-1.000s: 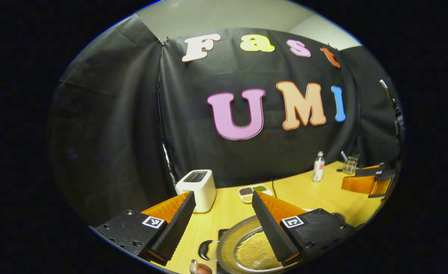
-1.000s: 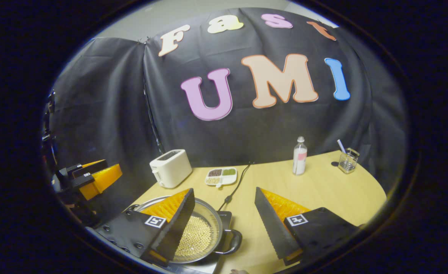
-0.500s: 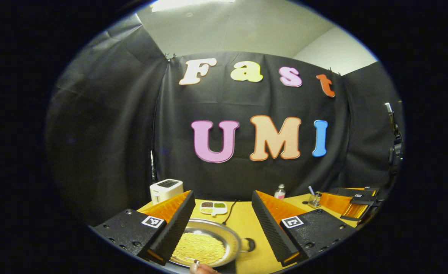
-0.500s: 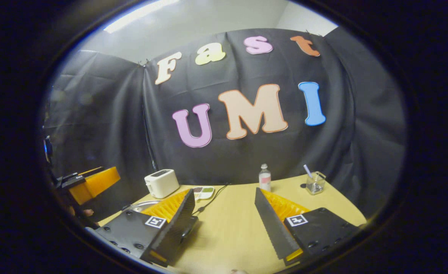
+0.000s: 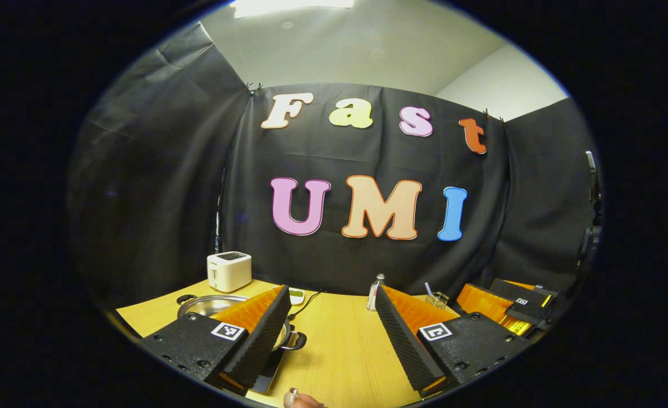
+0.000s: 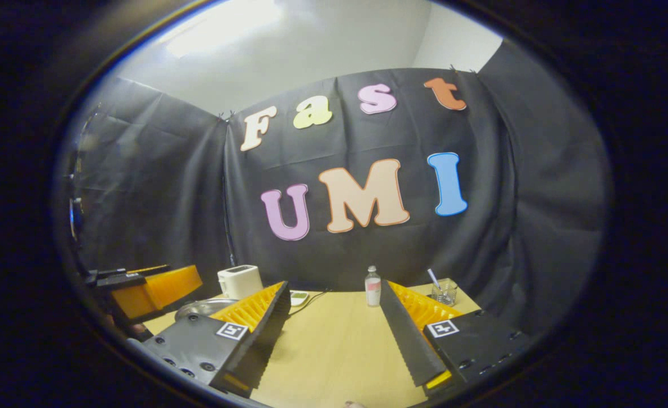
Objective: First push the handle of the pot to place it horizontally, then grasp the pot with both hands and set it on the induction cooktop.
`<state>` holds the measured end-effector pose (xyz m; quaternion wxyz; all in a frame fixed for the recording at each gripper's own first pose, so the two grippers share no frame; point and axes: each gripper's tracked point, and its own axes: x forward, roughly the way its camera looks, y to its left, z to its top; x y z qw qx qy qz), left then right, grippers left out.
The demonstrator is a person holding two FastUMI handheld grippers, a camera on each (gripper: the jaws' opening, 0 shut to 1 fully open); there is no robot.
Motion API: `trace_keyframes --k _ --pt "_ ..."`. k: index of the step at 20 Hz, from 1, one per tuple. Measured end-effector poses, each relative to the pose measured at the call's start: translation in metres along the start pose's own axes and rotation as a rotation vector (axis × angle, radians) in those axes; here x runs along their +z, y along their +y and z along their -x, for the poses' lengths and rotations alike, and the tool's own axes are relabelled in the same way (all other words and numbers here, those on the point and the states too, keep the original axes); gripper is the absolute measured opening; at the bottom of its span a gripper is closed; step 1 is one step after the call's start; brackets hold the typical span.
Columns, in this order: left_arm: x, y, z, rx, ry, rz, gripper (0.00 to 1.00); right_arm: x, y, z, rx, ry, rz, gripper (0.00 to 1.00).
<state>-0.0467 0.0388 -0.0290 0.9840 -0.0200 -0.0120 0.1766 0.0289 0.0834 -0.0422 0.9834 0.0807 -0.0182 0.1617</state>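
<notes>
Pot [image 5: 209, 305] sits on the induction cooktop [image 5: 269, 374] at eight o'clock; left gripper [image 5: 328, 328] and right gripper [image 6: 334, 326] hover spread, empty, apparently job done.

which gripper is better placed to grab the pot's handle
Left, probably. The pot sits just past a finger of the open left gripper, its handle beside that finger; from the right gripper it lies farther aside.

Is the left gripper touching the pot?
Cannot tell. In the left gripper view, the left gripper's near finger overlaps the pot, hiding any gap or contact.
</notes>
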Motion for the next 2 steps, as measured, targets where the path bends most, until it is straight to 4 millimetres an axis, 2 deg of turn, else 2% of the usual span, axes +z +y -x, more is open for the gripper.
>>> trace_keyframes --k 1,2 --pt "-0.0024 -0.0006 -0.0002 -0.004 0.006 -0.005 0.93 0.0019 -0.004 0.0003 -0.014 -0.004 0.005 0.94" --pt "-0.0048 -0.0029 -0.0012 -0.018 0.017 0.0 0.96 0.0026 -0.0077 0.0001 -0.03 -0.011 0.019 0.93"
